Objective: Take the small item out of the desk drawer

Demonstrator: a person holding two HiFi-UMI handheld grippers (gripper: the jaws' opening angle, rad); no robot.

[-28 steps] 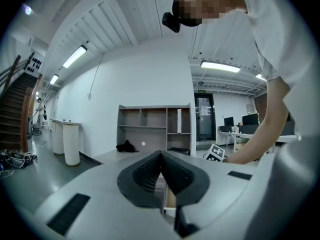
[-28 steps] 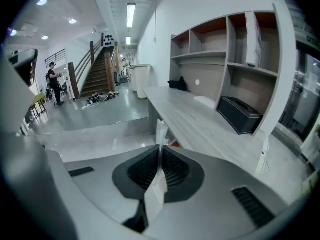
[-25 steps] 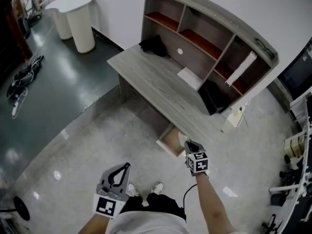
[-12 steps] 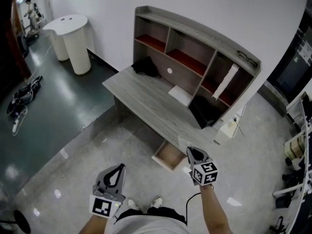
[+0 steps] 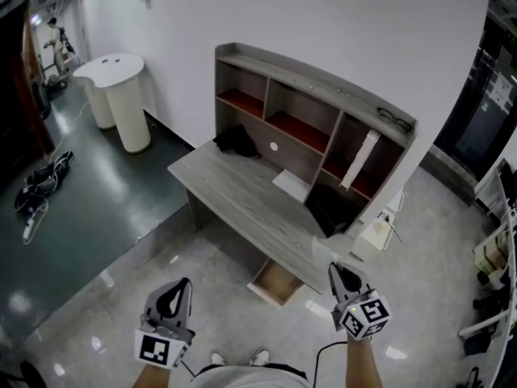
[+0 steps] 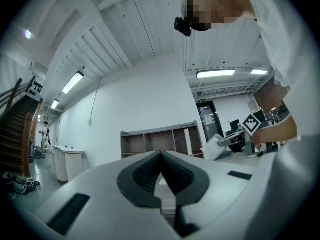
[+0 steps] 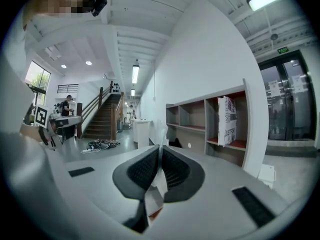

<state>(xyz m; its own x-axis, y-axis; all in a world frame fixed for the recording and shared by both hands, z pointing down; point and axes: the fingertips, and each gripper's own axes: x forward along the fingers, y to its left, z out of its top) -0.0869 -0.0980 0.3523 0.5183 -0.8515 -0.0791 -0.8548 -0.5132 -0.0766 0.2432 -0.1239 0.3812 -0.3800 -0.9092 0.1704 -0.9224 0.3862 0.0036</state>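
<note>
Lifting away: right gripper (image 5: 339, 270) has risen from open drawer (image 5: 276, 283), now at its 9 o'clock, jaws pinching small item (image 7: 156, 190) (thin white packet, probably). Extraction looks done. Left gripper (image 5: 184, 284) pressed together, empty.

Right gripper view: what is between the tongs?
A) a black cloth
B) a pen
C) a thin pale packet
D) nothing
C: the right tongs are closed on a thin pale packet, which runs down between the pads and shows a bit of red at its lower end.
</note>
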